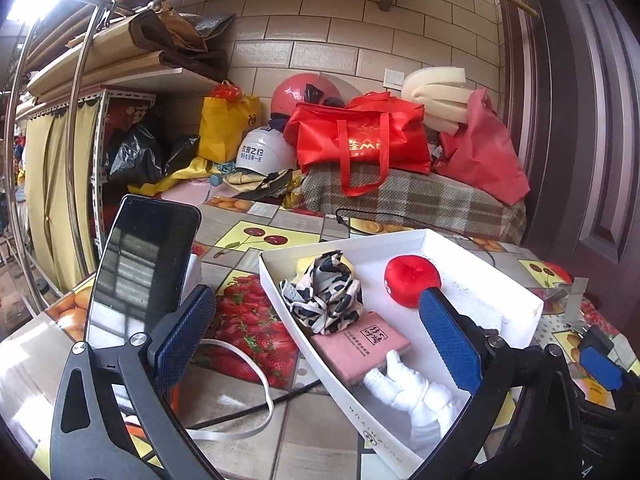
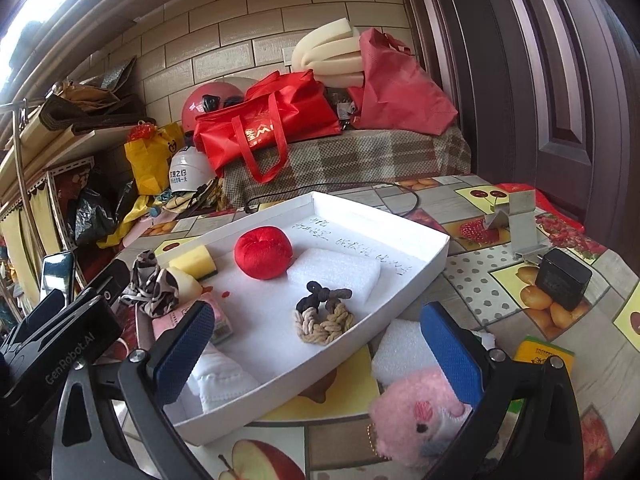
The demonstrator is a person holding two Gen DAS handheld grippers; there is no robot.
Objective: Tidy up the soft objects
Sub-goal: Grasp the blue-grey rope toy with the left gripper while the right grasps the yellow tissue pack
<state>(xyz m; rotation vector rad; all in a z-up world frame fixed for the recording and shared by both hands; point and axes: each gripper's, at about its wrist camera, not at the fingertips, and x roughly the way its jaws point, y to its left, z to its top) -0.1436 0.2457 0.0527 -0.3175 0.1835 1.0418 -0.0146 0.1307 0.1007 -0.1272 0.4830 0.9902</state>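
A white cardboard tray sits on the fruit-print table. In it lie a red plush apple, a white foam block, a knotted rope ring, a yellow sponge, a black-and-white patterned cloth, a pink tissue pack and a white glove. My left gripper is open and empty over the tray's near left corner. My right gripper is open and empty over the tray's near edge. A pink plush toy lies outside the tray, beside my right finger.
A phone stands at the table's left. A second white foam piece, a black charger, a metal stand and a green-yellow pack lie right of the tray. Red bags, helmets and a plaid blanket fill the back.
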